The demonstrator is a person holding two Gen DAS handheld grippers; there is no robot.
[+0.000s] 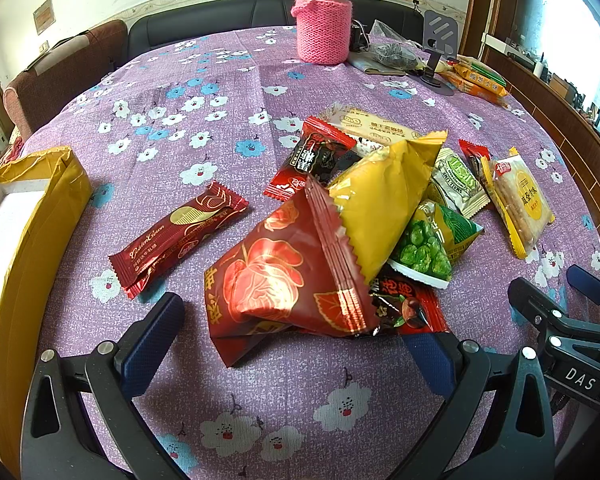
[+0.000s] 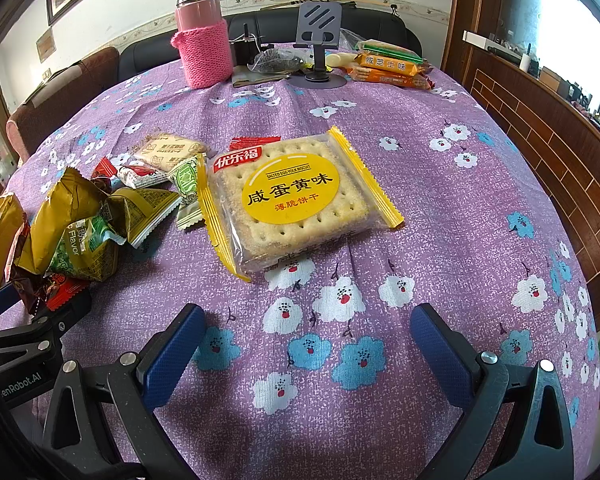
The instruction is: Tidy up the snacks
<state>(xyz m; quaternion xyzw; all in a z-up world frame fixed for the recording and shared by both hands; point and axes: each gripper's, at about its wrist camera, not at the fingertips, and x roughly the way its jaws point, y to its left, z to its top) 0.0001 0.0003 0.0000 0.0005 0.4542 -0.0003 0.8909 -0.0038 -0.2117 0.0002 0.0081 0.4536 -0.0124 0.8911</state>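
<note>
A heap of snack packets lies on the purple flowered tablecloth (image 1: 220, 92). In the left wrist view a big red packet (image 1: 284, 276) sits between my left gripper's (image 1: 296, 332) wide open fingers, with a yellow packet (image 1: 384, 200) and a green pea packet (image 1: 428, 244) behind it. A dark red bar (image 1: 180, 232) lies apart on the left. The right gripper (image 2: 308, 336) is open and empty, a short way in front of the salted egg yolk biscuit pack (image 2: 296, 196), also seen as the biscuit pack (image 1: 518, 200) at the heap's right. The right gripper (image 1: 556, 292) shows at the lower right.
A yellow-taped box (image 1: 24, 216) with a white inside stands at the left edge. At the far side are a pink flask in a knitted sleeve (image 2: 204, 36), a phone stand (image 2: 320, 32), a plastic bag (image 2: 276, 60) and orange biscuit packs (image 2: 388, 66). Wooden wall panelling (image 2: 540, 128) runs along the right.
</note>
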